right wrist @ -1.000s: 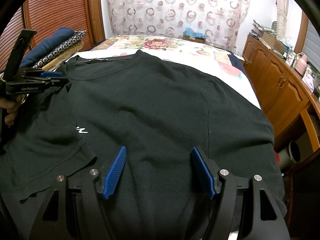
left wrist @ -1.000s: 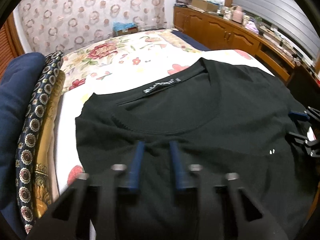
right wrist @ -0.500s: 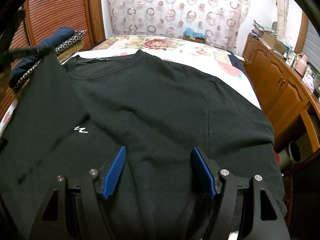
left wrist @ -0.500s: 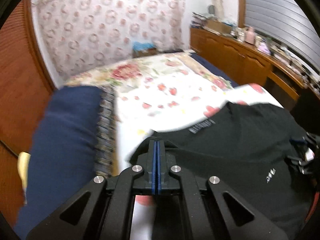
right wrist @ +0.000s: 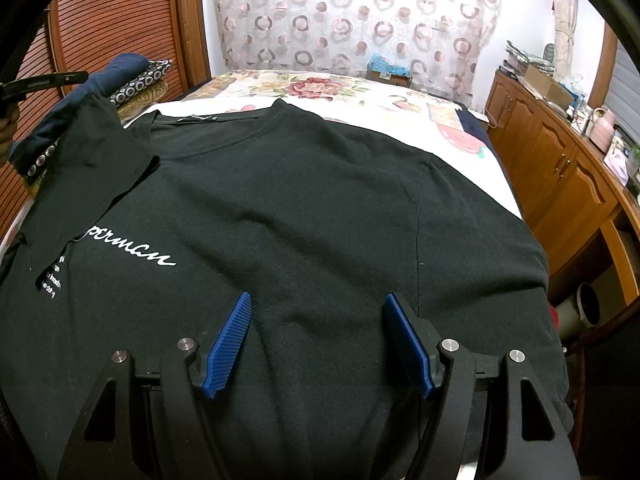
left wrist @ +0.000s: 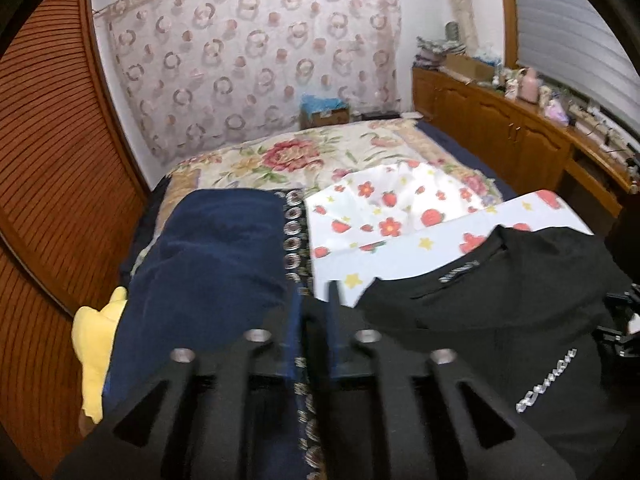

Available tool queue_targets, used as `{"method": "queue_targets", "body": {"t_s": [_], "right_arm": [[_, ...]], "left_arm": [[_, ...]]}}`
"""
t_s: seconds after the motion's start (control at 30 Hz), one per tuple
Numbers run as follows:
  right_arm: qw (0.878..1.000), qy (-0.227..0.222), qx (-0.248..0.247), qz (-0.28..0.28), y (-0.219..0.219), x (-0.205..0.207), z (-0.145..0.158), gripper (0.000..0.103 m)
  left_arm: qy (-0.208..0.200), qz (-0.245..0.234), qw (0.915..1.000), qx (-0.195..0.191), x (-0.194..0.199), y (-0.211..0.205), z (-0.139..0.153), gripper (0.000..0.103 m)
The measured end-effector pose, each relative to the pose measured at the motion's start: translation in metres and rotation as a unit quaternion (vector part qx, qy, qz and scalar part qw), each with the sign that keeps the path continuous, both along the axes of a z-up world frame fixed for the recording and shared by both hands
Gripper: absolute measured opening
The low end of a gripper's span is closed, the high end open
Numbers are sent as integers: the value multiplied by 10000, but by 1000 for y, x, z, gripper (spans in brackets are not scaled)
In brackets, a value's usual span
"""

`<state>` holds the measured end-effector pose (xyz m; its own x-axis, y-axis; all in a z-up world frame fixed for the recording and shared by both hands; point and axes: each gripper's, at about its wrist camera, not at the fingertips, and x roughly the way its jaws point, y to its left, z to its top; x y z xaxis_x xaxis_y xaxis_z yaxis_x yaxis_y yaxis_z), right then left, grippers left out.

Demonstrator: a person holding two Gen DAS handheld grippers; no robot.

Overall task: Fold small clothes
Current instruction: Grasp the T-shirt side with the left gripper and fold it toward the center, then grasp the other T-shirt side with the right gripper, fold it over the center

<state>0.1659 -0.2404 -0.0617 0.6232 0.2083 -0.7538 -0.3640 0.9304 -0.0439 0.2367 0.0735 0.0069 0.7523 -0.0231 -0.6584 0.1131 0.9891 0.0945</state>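
A black T-shirt (right wrist: pixel 320 200) with white script lies spread on the bed, collar at the far end. Its left sleeve (right wrist: pixel 88 152) stands lifted as a flap at the shirt's left edge, just below my left gripper (right wrist: pixel 44 80). In the left wrist view the left gripper (left wrist: pixel 315 316) hangs over the shirt's (left wrist: pixel 500 320) left shoulder and the cloth pile. Its jaws are opening, a narrow gap shows, and dark cloth lies between them without the pads pressing on it. My right gripper (right wrist: pixel 320 340) stands open over the shirt's lower middle, holding nothing.
A pile of folded cloth lies left of the shirt: navy (left wrist: pixel 208 264), ring-patterned (left wrist: pixel 294 236) and yellow (left wrist: pixel 96 352). Behind it is a slatted wooden door (left wrist: pixel 48 160). A wooden cabinet (right wrist: pixel 560 176) runs along the right. The flowered sheet (left wrist: pixel 380 208) stretches beyond the collar.
The left gripper shut on the sleeve, rose and swung left with it, uncovering more of the white script; its jaws have now parted. The right gripper has not moved.
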Motion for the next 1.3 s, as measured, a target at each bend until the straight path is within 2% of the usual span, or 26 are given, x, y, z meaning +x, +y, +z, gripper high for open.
{"method": "queue_targets", "body": {"t_s": [0.03, 0.1, 0.17, 0.2, 0.27, 0.4, 0.77, 0.87, 0.93, 1.07, 1.3], "right_arm": [[10000, -2, -2, 0, 0, 0, 0, 71], [10000, -2, -1, 1, 0, 0, 0, 71], [10000, -1, -2, 1, 0, 0, 0, 71], [10000, -1, -1, 0, 0, 0, 0, 71], [10000, -1, -1, 0, 0, 0, 0, 71], [10000, -1, -3, 0, 0, 0, 0, 72], [10000, 0, 6, -1, 0, 0, 0, 73], [9999, 8, 155, 2, -6, -1, 2, 73], [9993, -82, 366, -22, -15, -3, 6, 73], [9978, -447, 344, -360, -47, -13, 18, 73], [9931, -510, 360, -998, -128, -19, 23, 73]], "left_arm": [[-68, -67, 9999, -30, -7, -3, 3, 39], [-184, -255, 9995, -105, -21, -11, 7, 49], [-259, -422, 9986, -165, -36, -20, 10, 68], [-303, -492, 9981, -201, -42, -23, 11, 81], [-391, -679, 9964, -325, -59, -31, 11, 83], [-460, -661, 9958, -429, -83, -38, 4, 83], [136, -833, 9945, -615, -101, -63, -55, 83], [235, -831, 9944, -604, -103, -69, -65, 83], [250, -831, 9942, -642, -106, -71, -68, 83], [389, -877, 9930, -682, -112, -79, -76, 83], [730, -1101, 9901, -465, -114, -98, -91, 83]]}}
